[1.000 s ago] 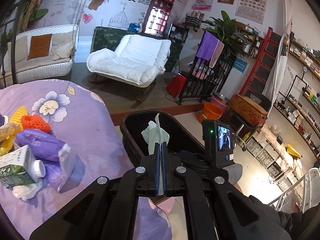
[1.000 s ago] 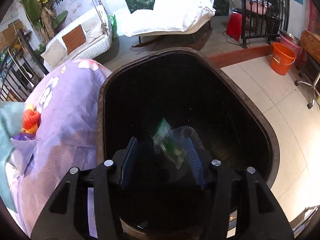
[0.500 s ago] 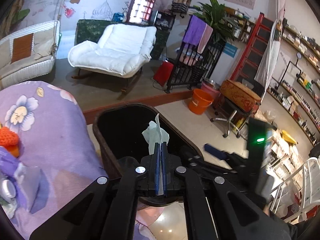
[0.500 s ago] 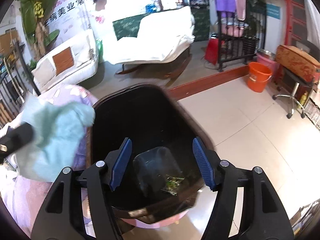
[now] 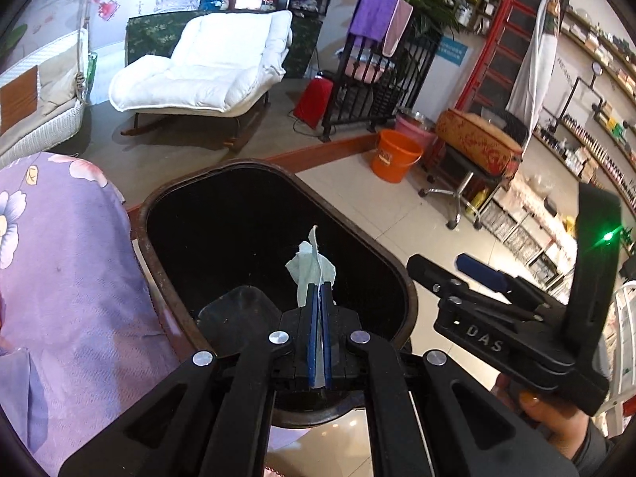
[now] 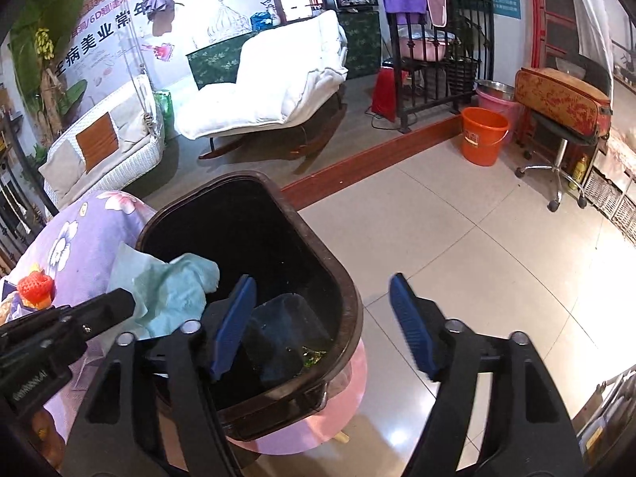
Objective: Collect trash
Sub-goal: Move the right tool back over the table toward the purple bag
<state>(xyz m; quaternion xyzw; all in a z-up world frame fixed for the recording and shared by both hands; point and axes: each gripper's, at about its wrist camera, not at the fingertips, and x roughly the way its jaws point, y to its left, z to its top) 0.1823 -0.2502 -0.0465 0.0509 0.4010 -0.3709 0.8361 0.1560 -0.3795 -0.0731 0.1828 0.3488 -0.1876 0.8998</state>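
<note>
My left gripper (image 5: pixel 319 290) is shut on a crumpled pale green tissue (image 5: pixel 310 265) and holds it over the open black trash bin (image 5: pixel 167 202). In the right wrist view the tissue (image 6: pixel 167 290) hangs at the bin's left rim (image 6: pixel 349 298). My right gripper (image 6: pixel 322 310) is open and empty, above the bin's right rim; it also shows in the left wrist view (image 5: pixel 483 274). A clear plastic container (image 6: pixel 286 330) lies inside the bin.
The purple flowered tablecloth (image 5: pixel 59 258) lies left of the bin, with red and orange foam nets (image 6: pixel 35 287) on it. The bin stands on a pink stool (image 6: pixel 310 433). An orange bucket (image 6: pixel 483 135) and a wheeled stool (image 6: pixel 556 167) stand on the tiled floor.
My left gripper has moved right with the tissue, from the table to over the bin. My right gripper dropped the clear container into the bin and pulled back to the right, open.
</note>
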